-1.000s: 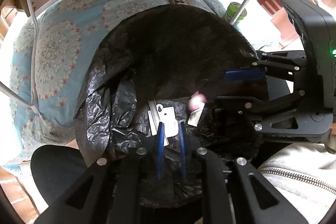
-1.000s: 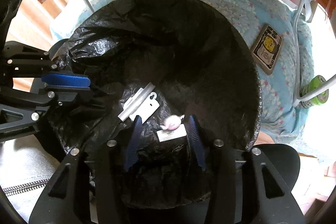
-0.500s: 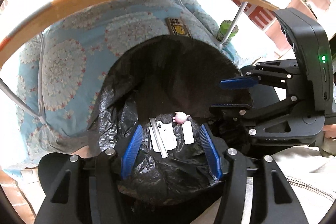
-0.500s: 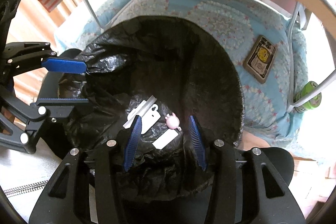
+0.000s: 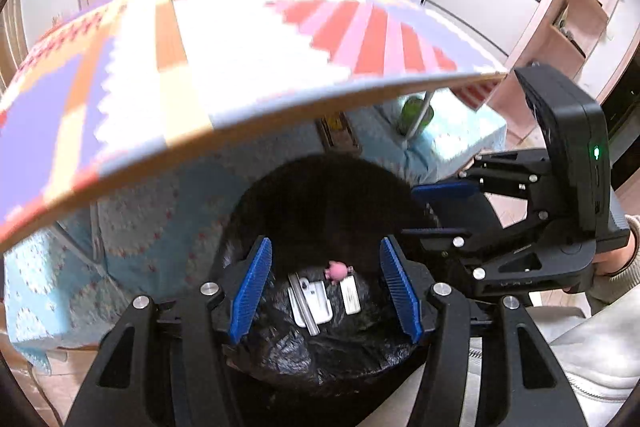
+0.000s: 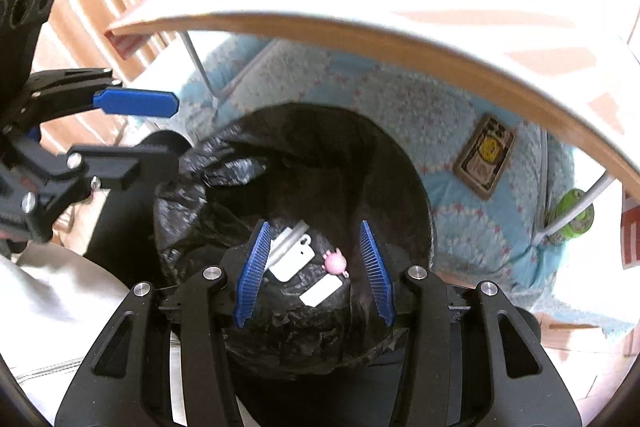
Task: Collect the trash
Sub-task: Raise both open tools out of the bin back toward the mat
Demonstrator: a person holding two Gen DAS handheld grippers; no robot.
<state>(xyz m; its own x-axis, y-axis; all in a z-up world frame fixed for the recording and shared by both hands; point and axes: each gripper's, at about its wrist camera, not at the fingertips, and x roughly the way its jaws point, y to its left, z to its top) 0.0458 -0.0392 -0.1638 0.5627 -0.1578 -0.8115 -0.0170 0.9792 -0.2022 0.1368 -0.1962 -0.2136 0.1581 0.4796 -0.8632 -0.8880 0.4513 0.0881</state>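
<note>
Left tool (image 5: 326,287) tilted steeply down over the black bin bag (image 5: 320,351), jaws just spread, empty, right tool (image 6: 314,273) alongside, angled down, jaws apart, nothing between them

We are seeing a black trash bag (image 5: 320,351) gaping open, a small pink pig figure (image 5: 337,270) lying at its bottom, white flat packaging (image 5: 313,301) and a white strip (image 5: 349,293) lying just beside it.

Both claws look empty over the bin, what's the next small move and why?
Probably raise both clear of the table edge and look for more trash. The pink toy and white scraps already lie in the black bag; left claw and right claw stand open, holding nothing.
</note>
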